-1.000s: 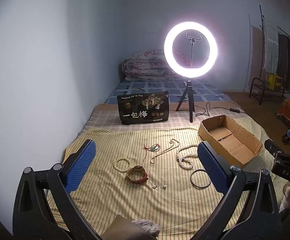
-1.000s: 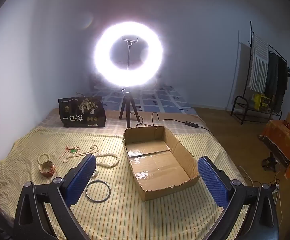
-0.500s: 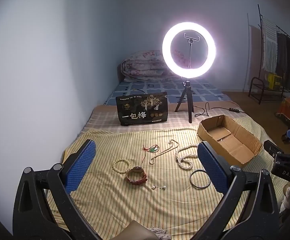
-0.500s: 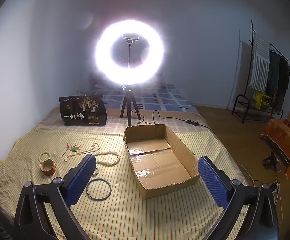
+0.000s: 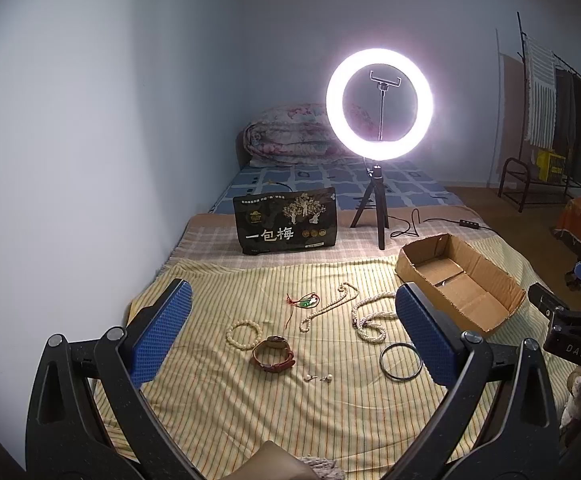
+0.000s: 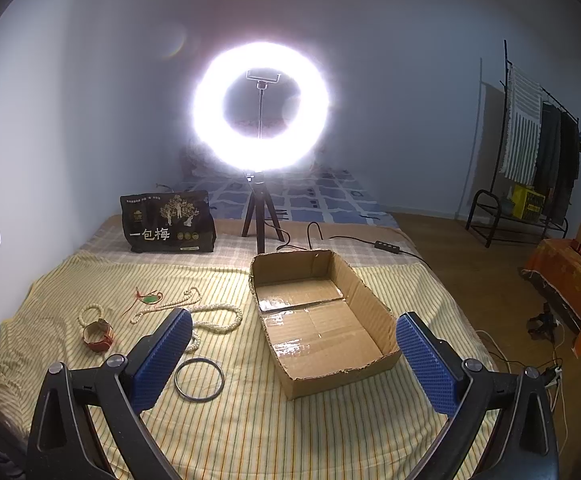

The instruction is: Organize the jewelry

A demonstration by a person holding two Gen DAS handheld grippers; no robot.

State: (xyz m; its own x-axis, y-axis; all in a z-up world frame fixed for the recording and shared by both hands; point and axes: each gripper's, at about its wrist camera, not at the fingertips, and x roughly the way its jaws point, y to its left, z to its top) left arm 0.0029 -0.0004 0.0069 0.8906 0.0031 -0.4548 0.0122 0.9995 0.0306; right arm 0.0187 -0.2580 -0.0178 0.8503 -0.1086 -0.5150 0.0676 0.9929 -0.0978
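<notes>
While both views barely shift from earlier, left gripper (image 5: 290, 336) and right gripper (image 6: 294, 356) gape wide, empty; box (image 6: 370, 312) at two o'clock of bangle (image 6: 199, 379).

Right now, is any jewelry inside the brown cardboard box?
No. The brown cardboard box shows only its bare taped floor; the dark metal bangle lies outside on the striped sheet.

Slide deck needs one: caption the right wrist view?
Open right gripper hovers over an empty cardboard box, jewelry scattered on the striped sheet.
</notes>
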